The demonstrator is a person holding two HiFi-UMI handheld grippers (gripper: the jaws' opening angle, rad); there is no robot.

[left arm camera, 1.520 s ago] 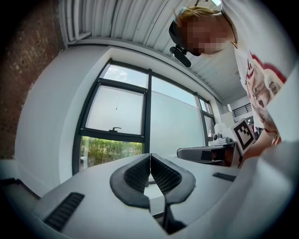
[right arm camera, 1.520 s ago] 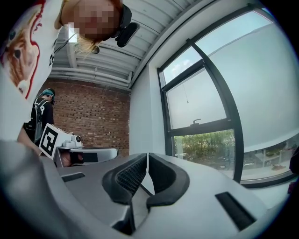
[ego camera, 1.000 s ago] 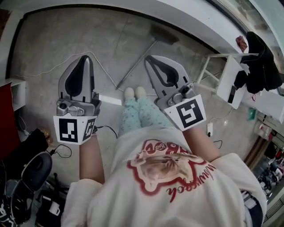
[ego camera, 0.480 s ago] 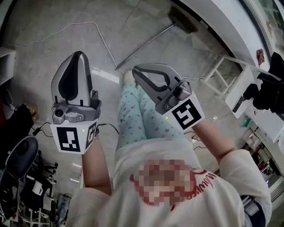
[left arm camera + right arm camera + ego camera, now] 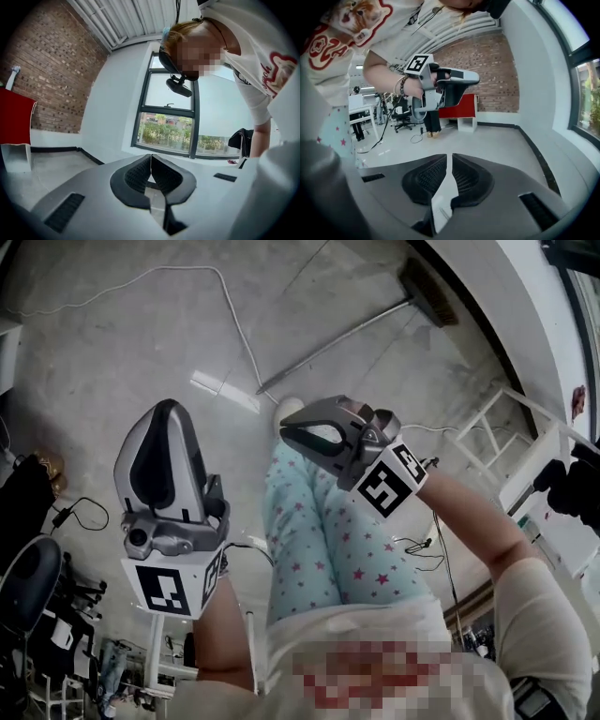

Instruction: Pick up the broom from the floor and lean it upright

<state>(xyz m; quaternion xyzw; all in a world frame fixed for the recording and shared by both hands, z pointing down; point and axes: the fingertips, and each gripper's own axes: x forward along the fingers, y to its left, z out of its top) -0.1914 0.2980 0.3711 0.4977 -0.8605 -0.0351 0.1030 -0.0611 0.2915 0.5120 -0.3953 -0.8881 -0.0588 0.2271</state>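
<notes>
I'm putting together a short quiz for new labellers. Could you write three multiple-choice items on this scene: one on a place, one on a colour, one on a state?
1. Where is the broom?
A. lying on the floor
B. leaning on a wall
C. standing in a corner

2. What colour is the cable beside its handle tip?
A. red
B. white
C. green

3. How do the right gripper jaws stand?
A. wide apart
B. closed on the broom
C. together, nothing between them

Answers:
1. A, its handle and head lie flat ahead of the person's feet.
2. B, it runs pale white across the grey concrete.
3. C, the right gripper view shows the pads meeting, empty.
</notes>
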